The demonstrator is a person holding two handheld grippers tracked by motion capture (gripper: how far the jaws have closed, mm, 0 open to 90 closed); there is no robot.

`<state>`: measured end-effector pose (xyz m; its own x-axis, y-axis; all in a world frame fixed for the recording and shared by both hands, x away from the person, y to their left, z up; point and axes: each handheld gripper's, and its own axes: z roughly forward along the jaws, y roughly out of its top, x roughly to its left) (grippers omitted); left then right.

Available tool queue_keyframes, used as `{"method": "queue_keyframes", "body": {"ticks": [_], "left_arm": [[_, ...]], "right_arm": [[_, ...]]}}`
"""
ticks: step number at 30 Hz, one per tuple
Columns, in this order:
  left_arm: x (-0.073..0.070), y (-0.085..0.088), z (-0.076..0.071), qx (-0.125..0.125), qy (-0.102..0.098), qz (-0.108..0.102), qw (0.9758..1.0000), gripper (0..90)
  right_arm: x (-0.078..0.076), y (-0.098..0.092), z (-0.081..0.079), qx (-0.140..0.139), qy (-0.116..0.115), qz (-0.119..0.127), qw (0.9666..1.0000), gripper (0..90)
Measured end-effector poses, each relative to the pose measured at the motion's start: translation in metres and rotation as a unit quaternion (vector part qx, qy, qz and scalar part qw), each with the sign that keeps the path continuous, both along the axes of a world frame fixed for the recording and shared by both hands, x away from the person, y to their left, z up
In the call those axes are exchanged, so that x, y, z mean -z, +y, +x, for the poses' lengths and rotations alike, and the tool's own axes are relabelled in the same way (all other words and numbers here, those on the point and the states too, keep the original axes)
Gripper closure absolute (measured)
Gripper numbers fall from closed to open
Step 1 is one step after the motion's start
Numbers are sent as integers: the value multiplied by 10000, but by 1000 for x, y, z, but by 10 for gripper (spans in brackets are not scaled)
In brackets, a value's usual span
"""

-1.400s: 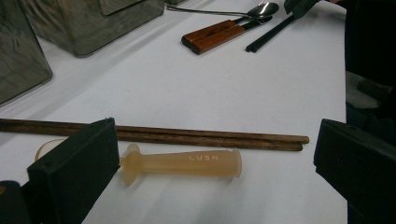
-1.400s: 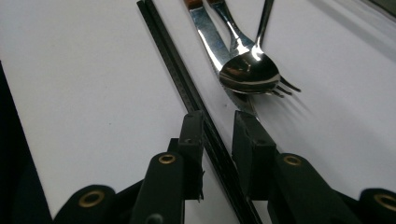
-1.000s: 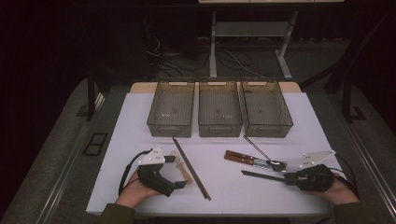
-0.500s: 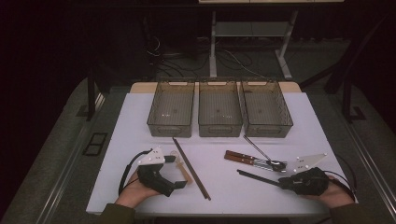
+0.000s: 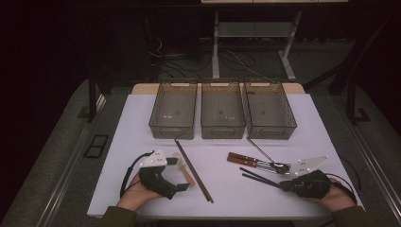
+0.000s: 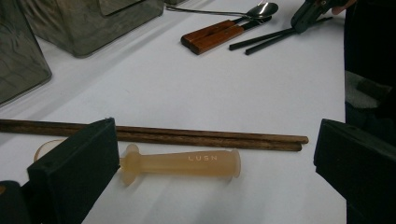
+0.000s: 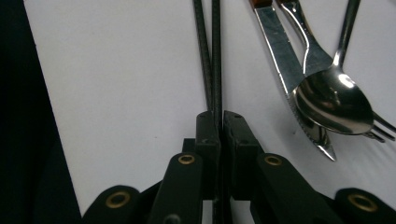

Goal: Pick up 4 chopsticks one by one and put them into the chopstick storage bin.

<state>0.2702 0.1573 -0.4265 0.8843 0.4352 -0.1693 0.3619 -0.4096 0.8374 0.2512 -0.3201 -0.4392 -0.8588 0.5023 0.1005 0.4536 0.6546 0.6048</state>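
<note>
Now, line by line:

Bins: 3 clear smoky plastic bins in a row at the far side of the white table (image 5: pixel 142 118), long sides just beside one another.
Left bin (image 5: pixel 173 109): bare mesh-like floor visible, nothing seen inside.
Middle bin (image 5: pixel 222 109): same, nothing seen inside, though dim light leaves small items hard to rule out.
Right bin (image 5: pixel 269 109): nothing seen inside; silver spoon handle running up close to its near right corner, outside it.
Right gripper (image 5: pixel 283 184): jaws just closing, now pinched nearly flat on the near ends of the black chopsticks (image 7: pixel 211 56); in the right gripper view both pads pressed against the 2 thin sticks.
Black chopsticks, place: near right part of the table, lying almost level and pointing left from the jaws, just in front of the cutlery.
Cutlery: 2 wood-handled pieces (image 5: pixel 243 159) side by side, a knife blade (image 7: pixel 280 51) and fork tines partly under the bowl of a silver spoon (image 7: pixel 334 105); spoon bowl touching them, apart from the chopsticks.
Left gripper (image 5: pixel 182 187): resting on the near left part of the table, jaws spread wide, gripping nothing.
Between left jaws: pale translucent spoon handle (image 6: pixel 182 163) marked LUSN, lying flat on the table, touched by neither pad.
Brown chopsticks (image 6: pixel 187 136): 2 wooden sticks just beyond that handle, lying together.
</note>
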Motion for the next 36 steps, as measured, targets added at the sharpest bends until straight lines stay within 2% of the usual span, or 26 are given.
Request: {"method": "queue_keyframes", "body": {"ticks": [31, 36], "left_arm": [[0, 0, 0, 8, 8, 4, 10000, 0], [0, 0, 0, 22, 0, 28, 10000, 0]], "right_arm": [[-5, -5, 3, 49, -87, 189, 9998, 859], [-11, -7, 3, 100, -162, 325, 9993, 860]]}}
